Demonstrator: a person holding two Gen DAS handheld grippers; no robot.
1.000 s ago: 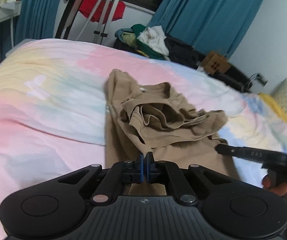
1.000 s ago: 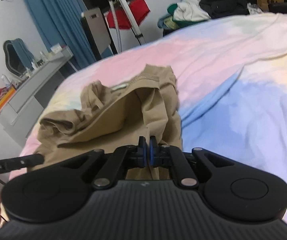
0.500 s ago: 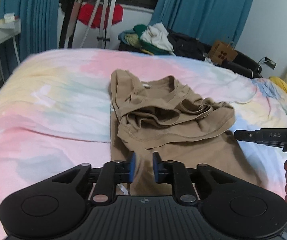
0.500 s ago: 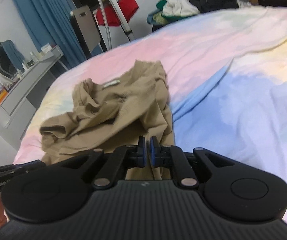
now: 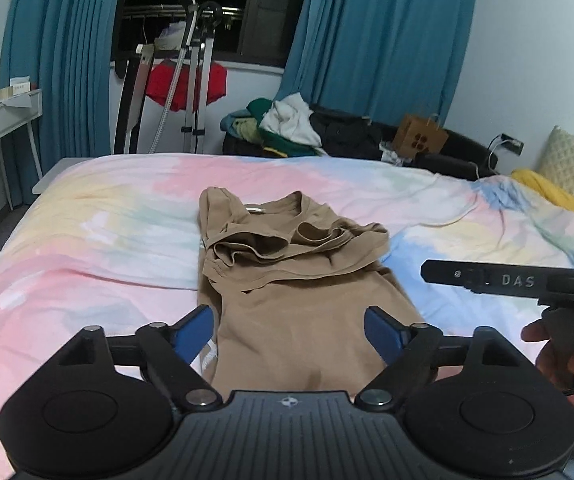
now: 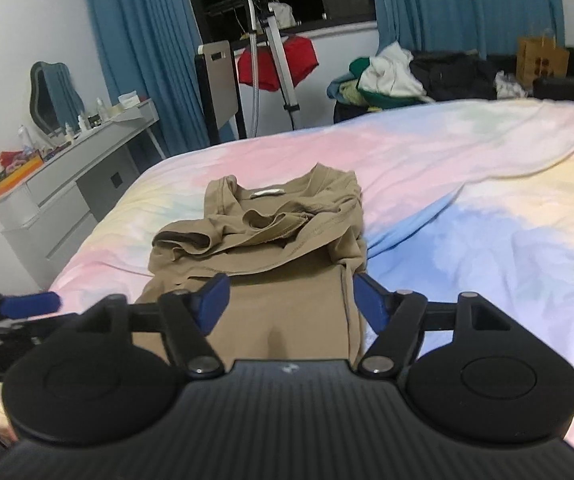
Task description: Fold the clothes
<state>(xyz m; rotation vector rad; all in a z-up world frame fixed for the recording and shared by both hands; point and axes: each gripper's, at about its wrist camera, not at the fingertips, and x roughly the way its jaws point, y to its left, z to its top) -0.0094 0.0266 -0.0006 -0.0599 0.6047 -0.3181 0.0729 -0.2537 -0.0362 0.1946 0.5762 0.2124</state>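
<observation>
A tan T-shirt [image 5: 299, 300] lies on the pastel tie-dye bedspread [image 5: 99, 240], folded lengthwise into a narrow strip with its sleeves bunched in a heap near the collar. My left gripper [image 5: 289, 330] hangs open above the shirt's near end, nothing between its blue pads. The right gripper [image 6: 289, 298] is open too, over the same end of the T-shirt [image 6: 271, 240]. From the left wrist view the right gripper's finger [image 5: 499, 280] shows at the right, with a hand [image 5: 555, 356] holding it. The left gripper's blue pad [image 6: 31, 304] appears at the left edge of the right wrist view.
Beyond the bed stand a clothes rack with a red garment [image 5: 185, 82], a pile of clothes [image 5: 287, 124] on a dark sofa and a brown paper bag [image 5: 419, 140]. A grey dresser [image 6: 71, 168] stands left of the bed. Yellow bedding and a pillow [image 5: 567, 168] lie at the right.
Both grippers, shut on the shirt's near end a second ago, have let go and opened wide, the left first. They rose and pulled back; the shirt now lies flatter on the bed.
</observation>
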